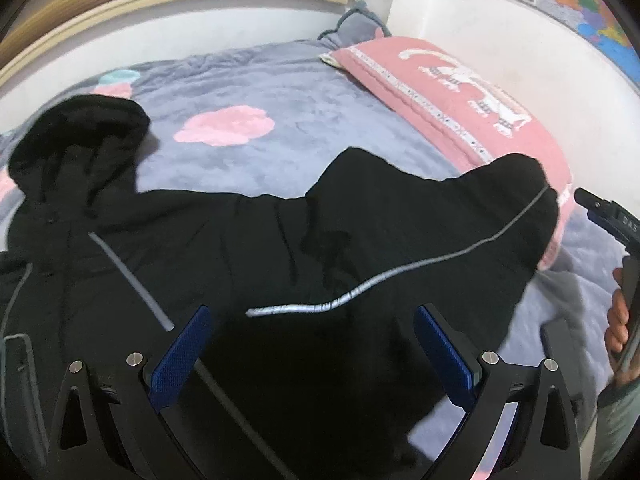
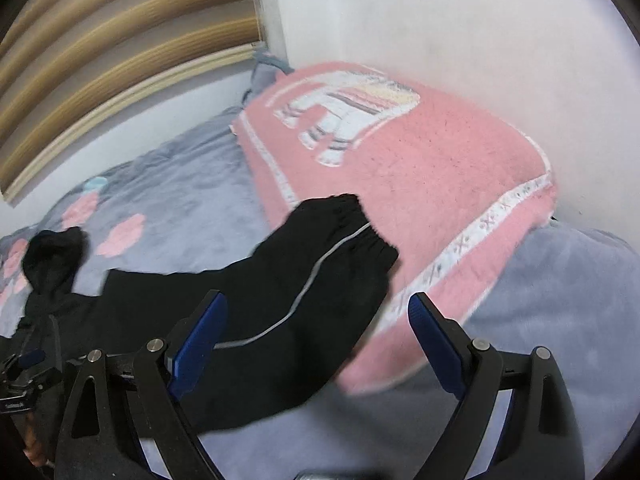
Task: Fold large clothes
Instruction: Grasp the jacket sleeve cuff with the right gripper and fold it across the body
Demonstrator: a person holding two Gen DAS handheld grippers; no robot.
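A grey bedspread (image 1: 280,92) with pink blotches stretched ahead of both pairs of fingers, and a pink pillow (image 2: 420,184) lay beyond and to the right of them. The black jacket (image 1: 280,248) was spread across the bedspread directly ahead of and beneath the left gripper (image 1: 312,344), with its hood (image 1: 80,140) off beyond the left finger. One sleeve (image 2: 320,264), edged with a grey reflective stripe (image 2: 304,292), ran forward between the fingers of the right gripper (image 2: 316,328) and ended with its cuff resting on the pillow's edge.

Both grippers had their blue-padded fingers spread wide and held nothing; the cloth lay under them, not between the pads.

The folding seemed barely begun: the body looked laid out flat, the sleeve stuck straight out, and no fold could be made out. Bringing in the sleeves, then folding the body, appeared to remain.
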